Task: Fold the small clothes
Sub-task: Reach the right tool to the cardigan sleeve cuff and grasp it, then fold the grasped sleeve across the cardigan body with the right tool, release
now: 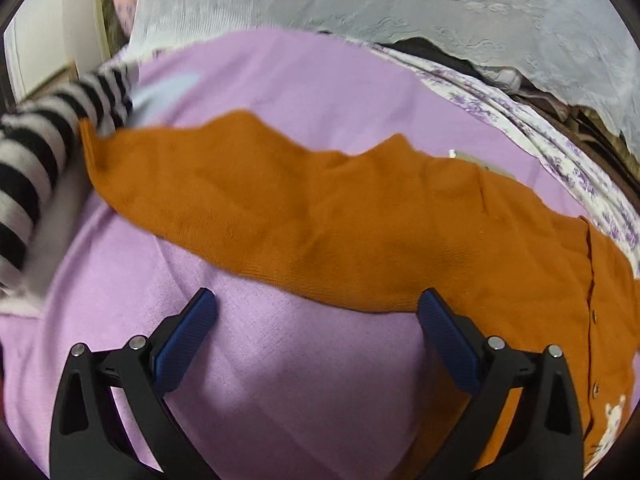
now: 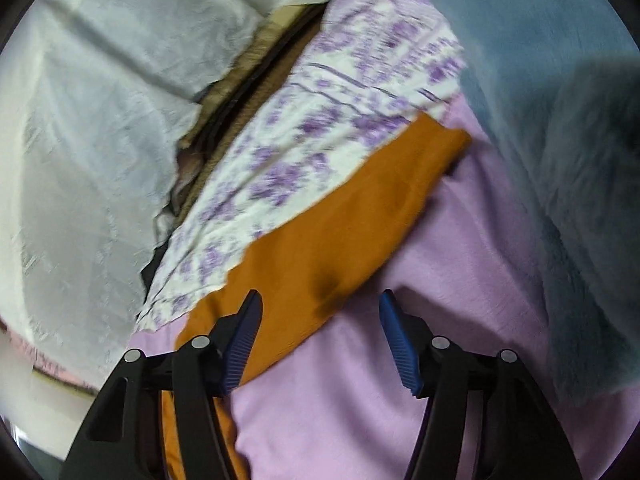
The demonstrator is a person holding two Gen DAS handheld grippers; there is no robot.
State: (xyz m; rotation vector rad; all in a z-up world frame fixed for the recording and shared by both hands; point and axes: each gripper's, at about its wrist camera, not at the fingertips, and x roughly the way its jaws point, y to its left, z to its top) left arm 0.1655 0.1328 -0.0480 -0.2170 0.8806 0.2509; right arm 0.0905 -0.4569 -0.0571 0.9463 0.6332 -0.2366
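An orange knit cardigan with a button placket and a white animal patch lies spread on a lilac cloth. One sleeve stretches left across the left wrist view. My left gripper is open and empty, just above the cloth, at the cardigan's near edge. In the right wrist view an orange sleeve runs diagonally over the lilac cloth. My right gripper is open and empty, with the sleeve's edge between and under its fingers.
A black-and-white striped garment lies at the left. A white sheet with purple flowers borders the lilac cloth. A grey-blue fleece lies at the right. White lace fabric hangs behind, over dark clutter.
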